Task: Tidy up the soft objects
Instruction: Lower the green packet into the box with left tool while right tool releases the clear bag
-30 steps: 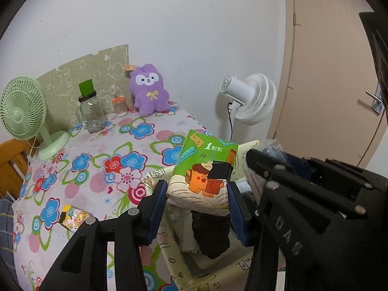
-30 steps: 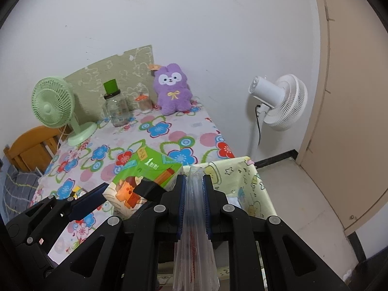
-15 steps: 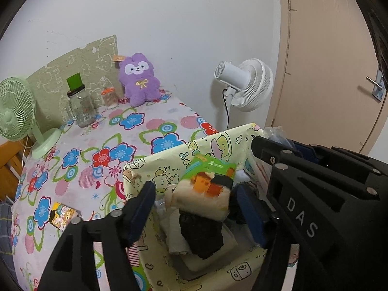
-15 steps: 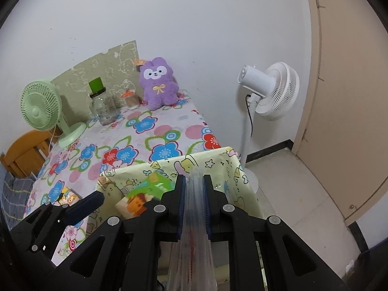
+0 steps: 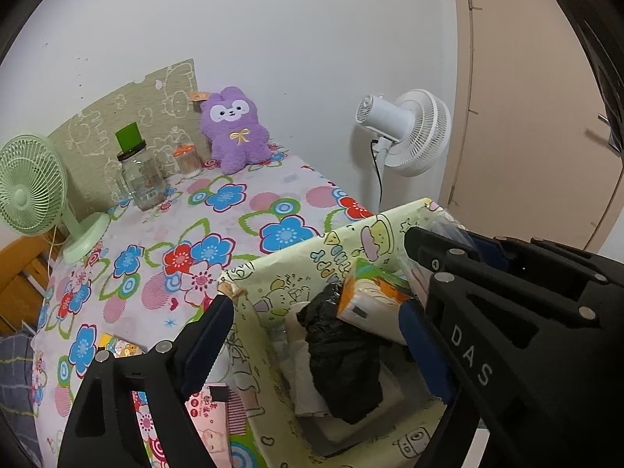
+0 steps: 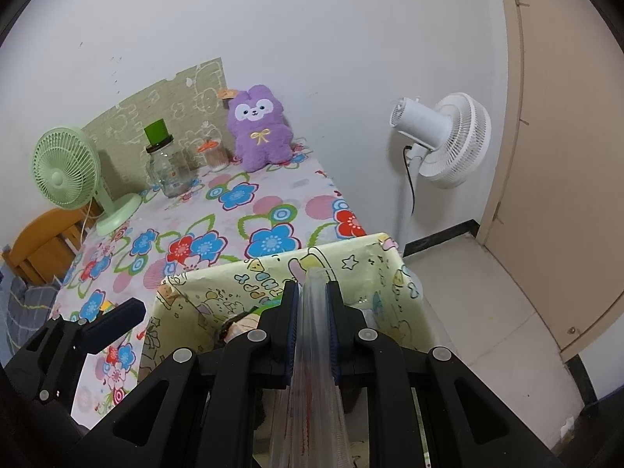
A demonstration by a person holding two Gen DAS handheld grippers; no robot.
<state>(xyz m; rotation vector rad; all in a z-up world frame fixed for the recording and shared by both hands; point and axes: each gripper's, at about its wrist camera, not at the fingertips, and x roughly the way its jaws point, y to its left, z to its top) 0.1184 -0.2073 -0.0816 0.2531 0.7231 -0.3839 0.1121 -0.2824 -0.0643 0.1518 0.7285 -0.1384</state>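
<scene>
The yellow cartoon-print storage box (image 5: 312,257) stood at the near edge of the table with the flowered cloth (image 5: 218,230), and it served, as I judge, as the place where the soft things were collected. Inside it lay a black crumpled bag or cloth (image 5: 343,355) on some white folded items, and the green and orange tissue pack (image 5: 370,292) rested tilted on top of them, against the right side of the box. The left gripper (image 5: 312,347) hung over the box opening, pointing down into it, probably because it had just delivered the pack there. Its jaws had just been opening and now stood wide apart; the pack lay between them, close to the right finger, but the pads did not press on it, so I judge it was released. The right gripper (image 6: 312,327) was closed tightly on a clear plastic bag (image 6: 312,401), which hung flat between its pads above the far right part of the box; it seemed to be kept ready as the next thing to go in. The purple plush rabbit (image 5: 234,132) sat well apart, at the far end of the table against the wall, not yet put away.
</scene>
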